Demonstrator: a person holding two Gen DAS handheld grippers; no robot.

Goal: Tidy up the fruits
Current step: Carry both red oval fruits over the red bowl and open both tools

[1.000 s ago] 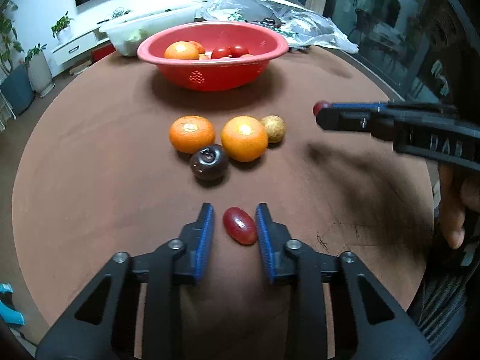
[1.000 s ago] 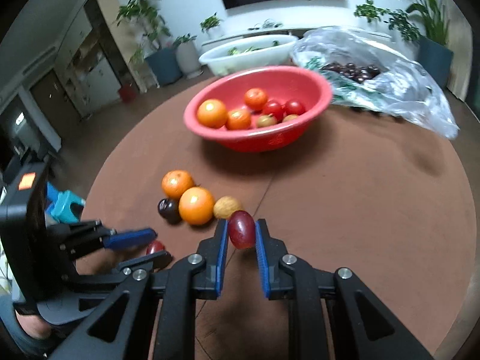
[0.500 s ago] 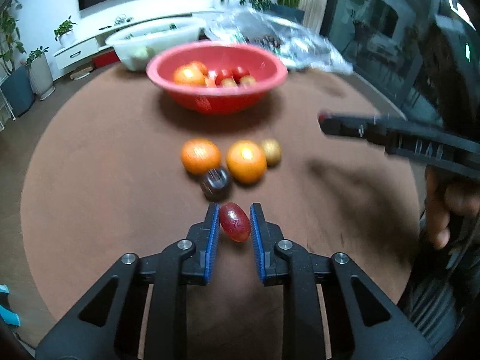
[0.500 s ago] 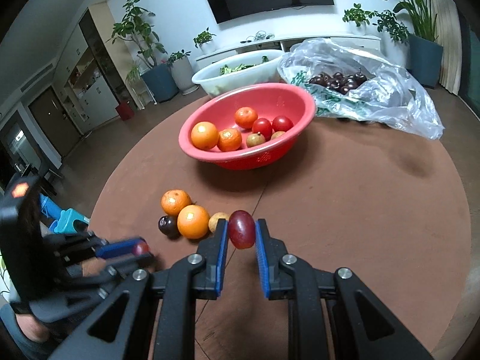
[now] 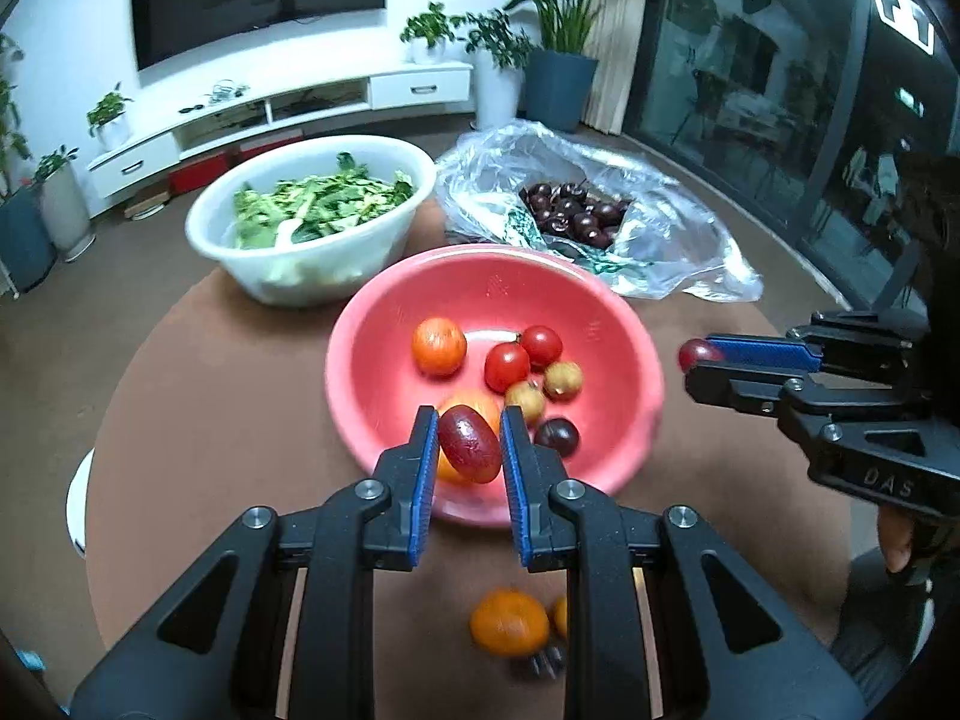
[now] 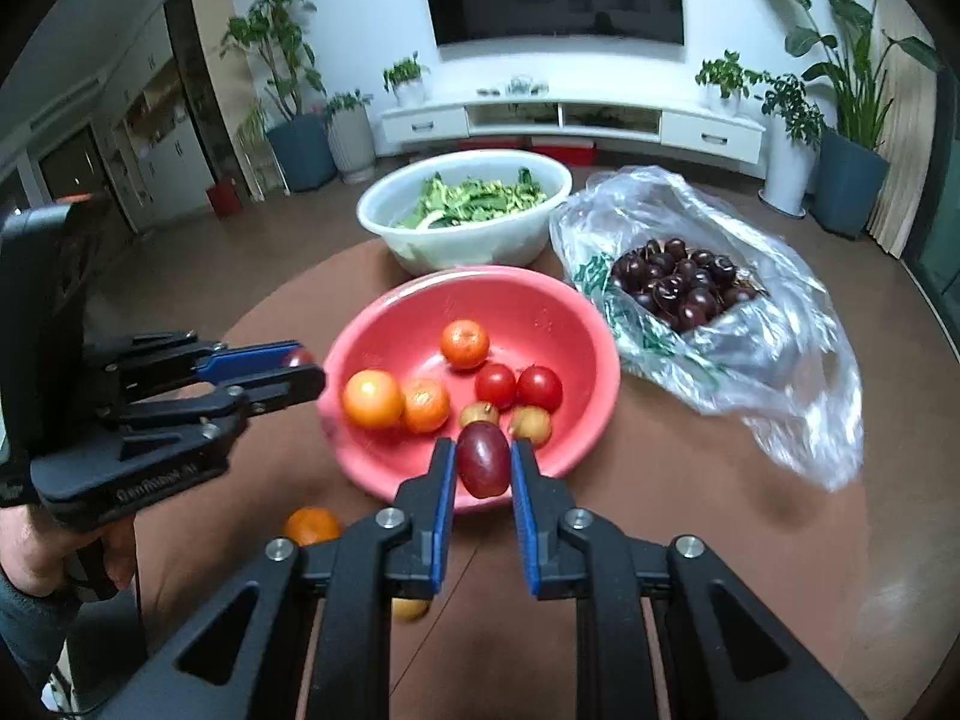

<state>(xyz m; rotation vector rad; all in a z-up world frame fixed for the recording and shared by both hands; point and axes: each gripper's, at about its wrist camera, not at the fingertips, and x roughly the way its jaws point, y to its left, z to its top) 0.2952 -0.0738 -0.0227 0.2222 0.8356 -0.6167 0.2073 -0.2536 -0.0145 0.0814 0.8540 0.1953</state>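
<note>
Two grapes are in my grip: the left tool [image 5: 463, 445] holds one grape [image 5: 468, 444], the right tool [image 6: 480, 459] another [image 6: 483, 459], both above the near rim of the red bowl [image 5: 360, 324]. Several fruits lie inside already; two oranges [image 5: 509, 623] wait on the bench [image 5: 198, 420], I think.

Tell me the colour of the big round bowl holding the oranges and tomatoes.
Red-pink plastic bowl; clearest in the right wrist view.

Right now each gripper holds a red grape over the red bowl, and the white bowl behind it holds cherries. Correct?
Not quite. The white bowl holds leafy greens; the cherries are in the plastic bag, as the right wrist view shows. The rest stands.
</note>
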